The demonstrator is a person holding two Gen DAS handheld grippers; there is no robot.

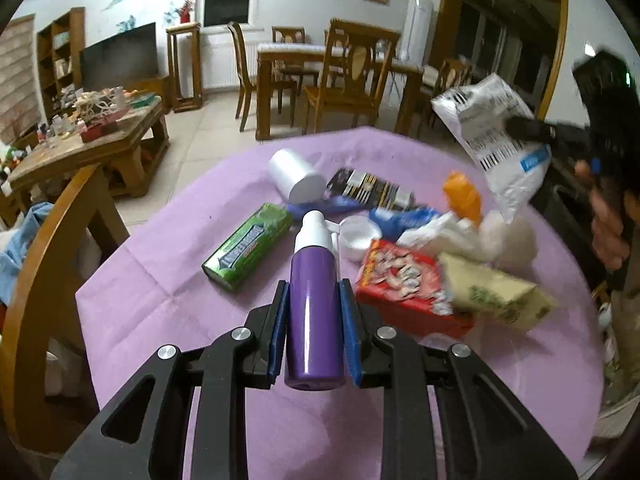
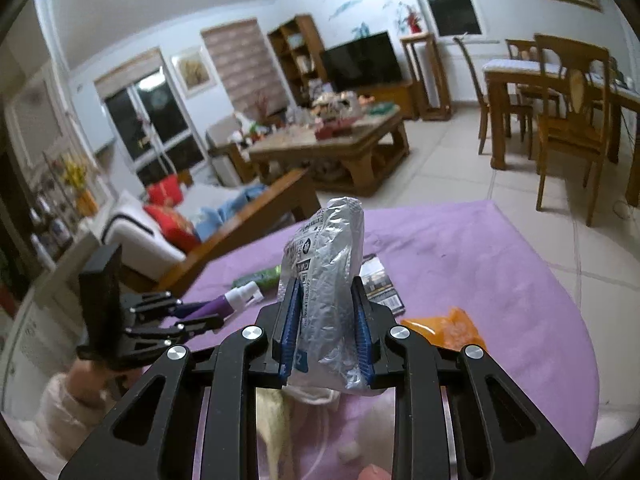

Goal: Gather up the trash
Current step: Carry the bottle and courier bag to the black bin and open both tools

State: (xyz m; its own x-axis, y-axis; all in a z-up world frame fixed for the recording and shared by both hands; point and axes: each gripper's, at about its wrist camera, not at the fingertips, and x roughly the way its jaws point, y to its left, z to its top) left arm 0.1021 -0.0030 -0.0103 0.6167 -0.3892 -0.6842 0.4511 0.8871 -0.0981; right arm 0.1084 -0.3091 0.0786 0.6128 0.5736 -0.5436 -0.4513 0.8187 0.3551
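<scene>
— What is held by each gripper?

— By the left gripper (image 1: pixel 314 312) a purple spray bottle (image 1: pixel 315 304) is pinched between the blue pads (image 1: pixel 280 320), white nozzle pointing away, just above the purple tablecloth (image 1: pixel 160 280). By the right gripper (image 2: pixel 326 320) a crumpled silver foil wrapper (image 2: pixel 326 272) is clamped and lifted clear of the table; black print and a blue label are seen on it.

— And what is left on the cloth?

— A loose heap is seen ahead of the left gripper: a green gum pack (image 1: pixel 248 246) to the left, a white cylinder (image 1: pixel 294 176) lying on its side, a black-and-gold packet (image 1: pixel 372 190), a white cap (image 1: pixel 358 236), an orange wrapper (image 1: pixel 462 194), a red snack box (image 1: pixel 408 284) with a pale yellow packet (image 1: pixel 496 292) partly over it, and white tissue (image 1: pixel 480 236) behind.

— Is anything in the way?

— The red snack box is set just beside the bottle's right flank. A wooden chair back (image 1: pixel 44 264) is seen at the table's left edge.
</scene>
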